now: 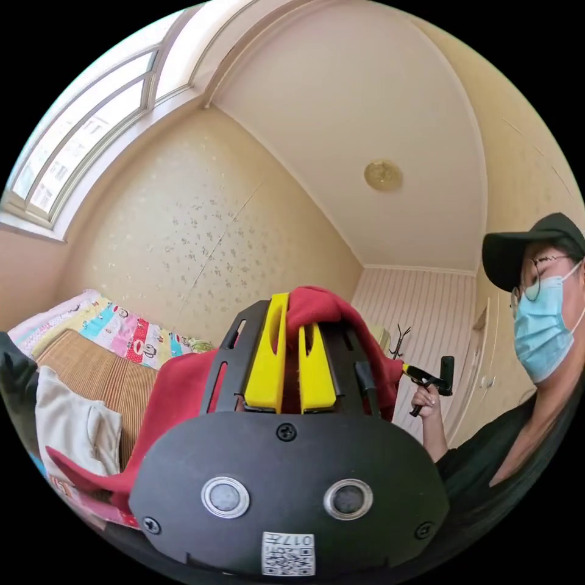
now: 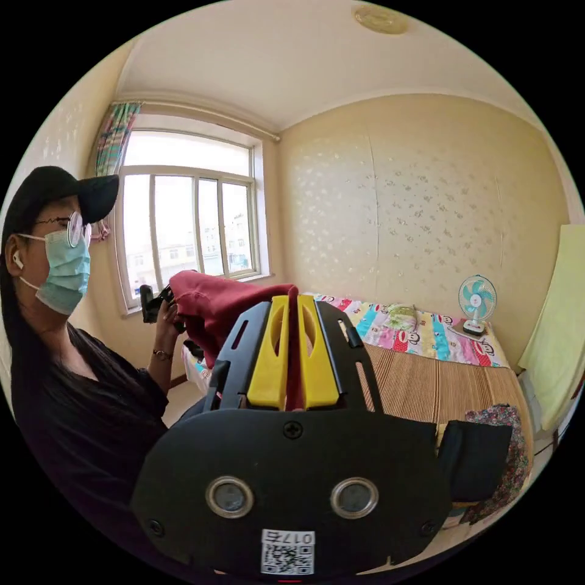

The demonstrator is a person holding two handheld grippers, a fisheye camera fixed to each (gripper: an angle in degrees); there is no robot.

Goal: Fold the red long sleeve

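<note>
The red long sleeve [image 1: 177, 390] is clamped between the jaws of both the left gripper [image 1: 291, 341] and right gripper [image 2: 292, 341], and should be kept taut and level while lowered to the bed [image 2: 439, 378].

bright daylight | window [image 2: 189, 225] overexposed | sharp | fisheye edges curved

most of the red long sleeve [image 1: 177, 390] behind the left gripper [image 1: 291, 356]

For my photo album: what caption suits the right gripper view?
Right gripper shut on the red long sleeve, lifted above the bed.
</note>
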